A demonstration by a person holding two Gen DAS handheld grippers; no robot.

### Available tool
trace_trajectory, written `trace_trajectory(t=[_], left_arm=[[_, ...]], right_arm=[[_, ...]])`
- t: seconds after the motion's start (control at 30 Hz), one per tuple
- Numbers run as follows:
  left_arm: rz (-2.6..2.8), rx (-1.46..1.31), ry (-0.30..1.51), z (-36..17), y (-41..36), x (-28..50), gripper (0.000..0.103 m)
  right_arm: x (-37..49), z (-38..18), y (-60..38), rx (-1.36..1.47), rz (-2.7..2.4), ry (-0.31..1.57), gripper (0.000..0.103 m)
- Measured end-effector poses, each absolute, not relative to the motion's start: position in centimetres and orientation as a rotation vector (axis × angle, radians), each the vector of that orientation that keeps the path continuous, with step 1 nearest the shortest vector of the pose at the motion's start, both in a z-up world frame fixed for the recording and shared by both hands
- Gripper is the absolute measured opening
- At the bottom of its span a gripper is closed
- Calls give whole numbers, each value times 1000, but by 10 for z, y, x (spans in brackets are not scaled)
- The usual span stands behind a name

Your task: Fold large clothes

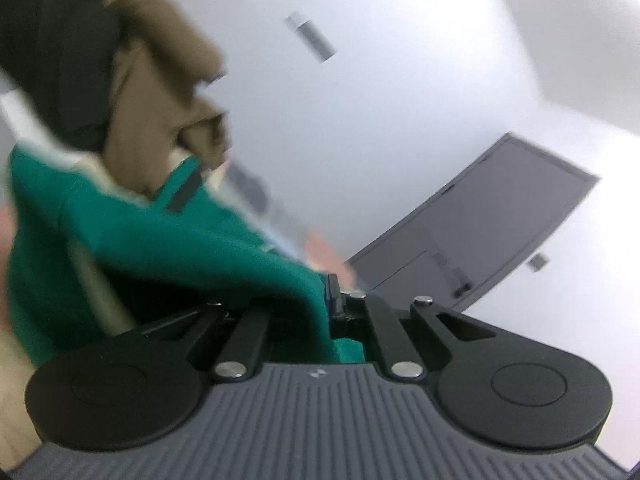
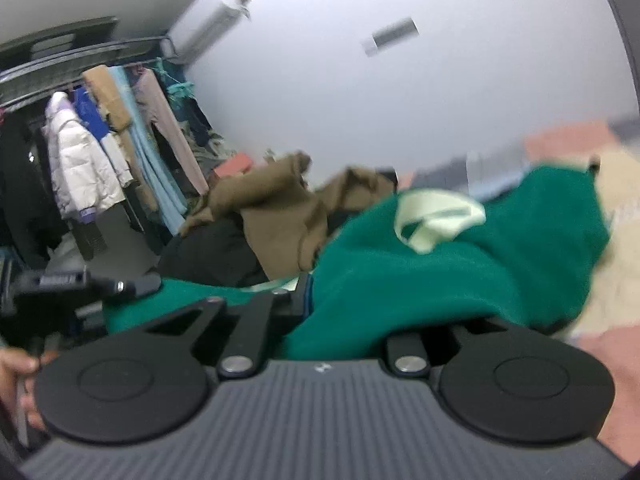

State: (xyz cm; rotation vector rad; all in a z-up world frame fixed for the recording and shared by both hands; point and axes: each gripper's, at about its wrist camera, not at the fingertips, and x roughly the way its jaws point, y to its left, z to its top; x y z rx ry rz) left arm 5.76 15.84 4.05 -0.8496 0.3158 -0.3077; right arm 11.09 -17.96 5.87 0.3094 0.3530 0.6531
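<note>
Green knit garment (image 1: pixel 168 240) lower left of left view, draped over both tools. Left tool (image 1: pixel 334 300) pinches its edge; right tool (image 2: pixel 304 300) pinches fabric too. Soft, limp, medium weight; best gripped at hems or shoulder seams.

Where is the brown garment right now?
In the right wrist view the brown garment lies heaped just left of centre, behind the green garment and right of the clothes rack; the left wrist view shows it upper left.
</note>
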Motion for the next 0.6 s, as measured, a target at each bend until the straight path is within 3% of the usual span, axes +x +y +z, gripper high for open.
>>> trace_trajectory(t=[0.33,0.6], left_arm=[[-189,-682,315,183,117,21,6],[-101,-519,194,289,95,-15,7]], right_arm=[[44,185,-209,355,558,216,13],[1,280,-213,286,513,125,12]])
